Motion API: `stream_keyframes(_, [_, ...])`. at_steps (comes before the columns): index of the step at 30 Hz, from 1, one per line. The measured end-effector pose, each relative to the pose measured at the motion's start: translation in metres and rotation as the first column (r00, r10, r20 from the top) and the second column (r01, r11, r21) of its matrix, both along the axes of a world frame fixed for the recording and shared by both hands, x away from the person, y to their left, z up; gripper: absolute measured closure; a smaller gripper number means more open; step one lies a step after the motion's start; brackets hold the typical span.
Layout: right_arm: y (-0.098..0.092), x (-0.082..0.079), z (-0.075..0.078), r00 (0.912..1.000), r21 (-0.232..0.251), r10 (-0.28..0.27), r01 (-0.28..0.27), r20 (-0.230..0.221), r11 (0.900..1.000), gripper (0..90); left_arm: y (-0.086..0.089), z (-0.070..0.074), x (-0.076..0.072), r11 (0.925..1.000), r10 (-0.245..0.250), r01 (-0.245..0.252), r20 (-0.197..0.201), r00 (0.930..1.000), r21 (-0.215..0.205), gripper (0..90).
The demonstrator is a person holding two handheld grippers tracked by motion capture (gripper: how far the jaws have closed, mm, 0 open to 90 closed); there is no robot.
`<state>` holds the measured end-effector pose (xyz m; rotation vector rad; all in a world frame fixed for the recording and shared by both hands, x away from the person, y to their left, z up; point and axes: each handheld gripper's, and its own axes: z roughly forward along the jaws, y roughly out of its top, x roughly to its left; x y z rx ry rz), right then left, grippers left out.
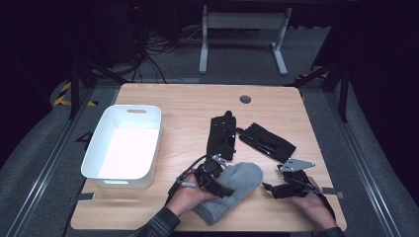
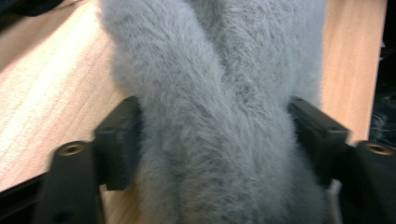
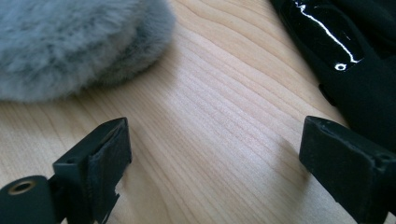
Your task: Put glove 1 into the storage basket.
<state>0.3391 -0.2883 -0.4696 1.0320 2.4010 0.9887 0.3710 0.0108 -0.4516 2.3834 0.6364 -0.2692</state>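
The left gripper (image 1: pixel 213 174) pinches the grey mitten (image 1: pixel 236 190), which lies near the worktop's front edge, about midway along it. In the left gripper view the fuzzy fabric (image 2: pixel 215 116) bulges between the two jaws, which press in on it from either side. The right gripper (image 1: pixel 276 186) rests low near the front right corner, its jaws spread wide over bare wood with nothing between them.

The step in hand looks like lifting the mitten, probably towards the white bin (image 1: pixel 126 148) at the left edge. To do it well, keep the pinch firm on the bunched middle (the pile is soft and could slip) and raise it clear of the worktop (image 1: pixel 183 106) before swinging left, so the loose ends do not drag. The right gripper should stay clear or support the far end.

The high view gives the layout: two black gloves (image 1: pixel 247 138) lie behind the mitten, towards the middle. The left gripper view gives the grip itself, close up. The right gripper view shows the mitten's rounded end (image 3: pixel 79 46) and a glossy black glove (image 3: pixel 355 60) just beside its jaw.
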Motion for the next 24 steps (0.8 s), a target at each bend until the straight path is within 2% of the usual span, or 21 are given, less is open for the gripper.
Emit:
stream_keyframes(3, [0.001,0.0,-0.001,1.0,0.006,-0.004,0.004,0.002,1.0,6.8,0.0,0.0,0.001,0.9999,-0.012,0.012,-0.017,0.9998,-0.002,45.1])
stream_keyframes(4, [0.001,0.001,-0.002,1.0,0.011,-0.001,0.001,0.001,1.0,6.0,0.0,0.0,0.002,0.9998,-0.017,0.017,-0.027,0.9995,0.001,45.1])
stream_keyframes(5, [0.001,0.002,-0.002,1.0,0.01,-0.002,0.002,-0.008,1.0,4.4,-0.001,0.001,0.002,0.9998,-0.018,0.018,-0.036,0.9992,0.003,52.1])
stream_keyframes(6, [0.001,0.002,-0.002,1.0,0.011,-0.001,0.001,-0.008,1.0,4.2,-0.001,0.001,0.002,0.9998,-0.02,0.02,-0.041,0.9989,0.005,54.6])
stream_keyframes(10, [0.001,0.002,-0.002,0.9999,0.009,0.001,-0.001,-0.012,1.0,3.7,-0.001,0.006,0.001,0.9996,-0.027,0.027,-0.041,0.9988,0.008,63.6])
stream_keyframes(13, [0.001,0.002,-0.002,0.9999,0.009,0.001,-0.001,-0.012,1.0,3.8,0.0,0.008,0.001,0.9997,-0.025,0.025,-0.046,0.9987,0.002,65.3])
stream_keyframes(16, [0.001,0.002,-0.002,0.9999,0.009,0.001,-0.001,-0.012,1.0,3.7,0.002,0.012,0.002,0.9994,-0.026,0.024,-0.062,0.9977,-0.027,66.0])
stream_keyframes(20, [0.001,0.002,-0.002,0.9999,0.009,0.001,-0.001,-0.011,1.0,3.8,0.007,0.018,0.003,0.9982,-0.016,0.013,-0.059,0.9981,-0.058,65.9])
stream_keyframes(22, [0.001,0.001,-0.002,0.9999,0.009,0.001,-0.001,-0.011,1.0,3.7,0.008,0.021,0.003,0.9982,-0.014,0.011,-0.056,0.9983,-0.059,65.9])
stream_keyframes(24, [0.001,0.001,-0.002,0.9999,0.009,0.0,0.0,-0.011,1.0,3.7,0.012,0.03,0.003,0.9977,-0.017,0.014,-0.038,0.9991,-0.067,65.8])
